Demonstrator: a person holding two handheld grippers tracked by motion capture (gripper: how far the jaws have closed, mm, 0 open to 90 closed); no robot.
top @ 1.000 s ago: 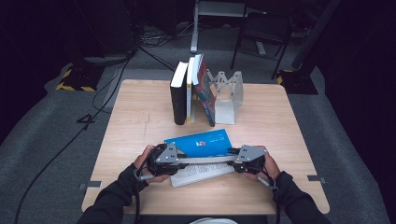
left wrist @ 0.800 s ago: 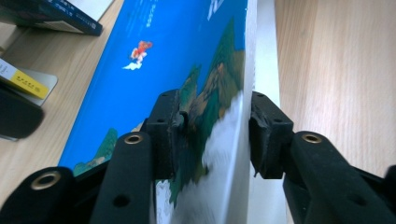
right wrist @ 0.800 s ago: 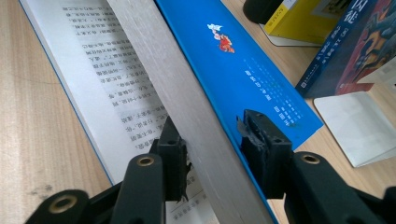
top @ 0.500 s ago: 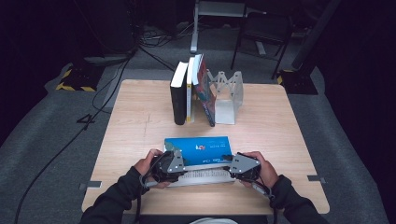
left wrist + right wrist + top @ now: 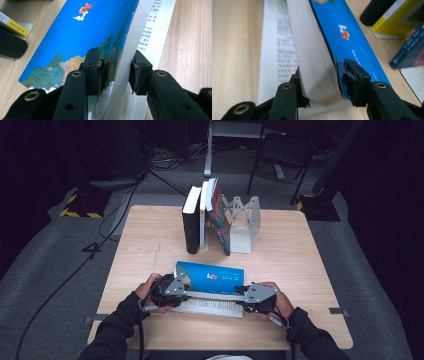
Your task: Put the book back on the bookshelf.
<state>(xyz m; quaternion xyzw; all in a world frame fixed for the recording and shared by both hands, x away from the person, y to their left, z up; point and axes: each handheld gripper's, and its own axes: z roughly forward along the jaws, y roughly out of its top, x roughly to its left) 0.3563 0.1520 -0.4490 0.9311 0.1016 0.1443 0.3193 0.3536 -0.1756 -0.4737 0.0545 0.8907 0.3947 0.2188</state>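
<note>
grip sound: left gripper [image 5: 113,72] and right gripper [image 5: 320,86] each part-open, clamping the blue book [image 5: 210,277] (half-open); lift level, together.

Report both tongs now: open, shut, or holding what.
Left tongs: shut on the blue book, at one end.
Right tongs: shut on the blue book's other end.

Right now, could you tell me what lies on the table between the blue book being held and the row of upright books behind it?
Nothing: in the high view, bare wooden table separates the blue book from the upright books.
</note>
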